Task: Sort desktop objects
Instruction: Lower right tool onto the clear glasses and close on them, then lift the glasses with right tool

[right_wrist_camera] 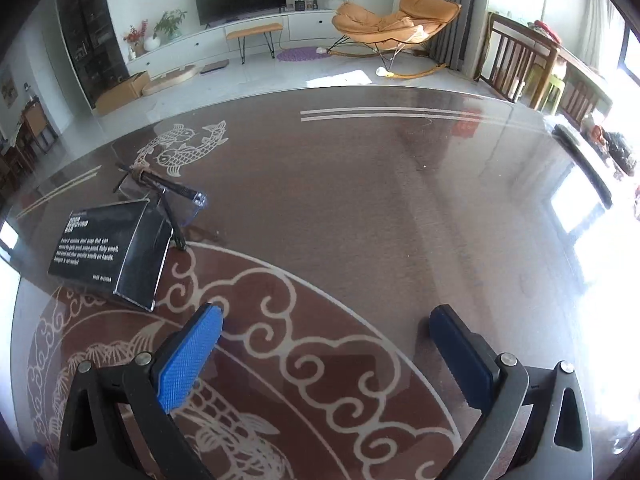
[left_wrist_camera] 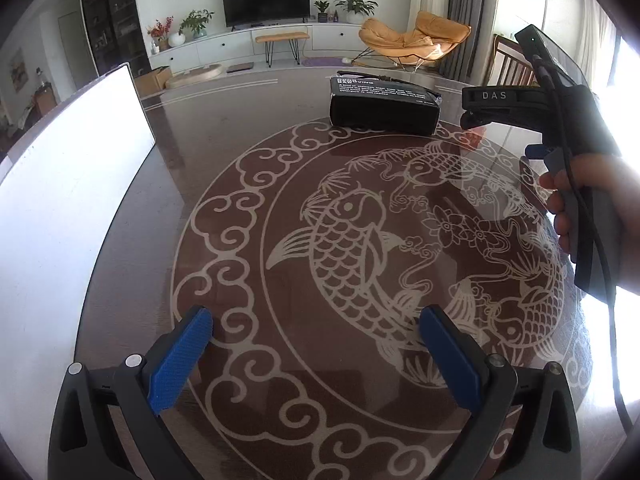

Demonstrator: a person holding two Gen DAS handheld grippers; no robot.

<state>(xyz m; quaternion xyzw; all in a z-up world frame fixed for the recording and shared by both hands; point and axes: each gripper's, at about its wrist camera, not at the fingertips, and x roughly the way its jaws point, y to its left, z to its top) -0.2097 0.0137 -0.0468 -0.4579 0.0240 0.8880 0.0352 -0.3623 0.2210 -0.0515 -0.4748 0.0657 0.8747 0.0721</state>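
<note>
Left wrist view shows our left gripper above the glass table top, its blue pads spread wide with nothing between them. Far ahead lies a black box with white printed text, and a pair of clear safety glasses lies just behind it. At the left side a white board or bin sits at the table edge; we cannot tell which it is. On the right a hand holds the other gripper tool by its handle.

From the right wrist view, our right gripper is also wide and holds nothing. The black box is to its left and well apart, and the safety glasses touch its far side, with one temple arm resting against the box.

We judge that the sorting is at its beginning: both objects are on the table and neither gripper is near them. The next move calls for one gripper to reach forward to the box or the glasses. The glasses are thin and lie against the box, so we must approach carefully to take only one thing.
</note>
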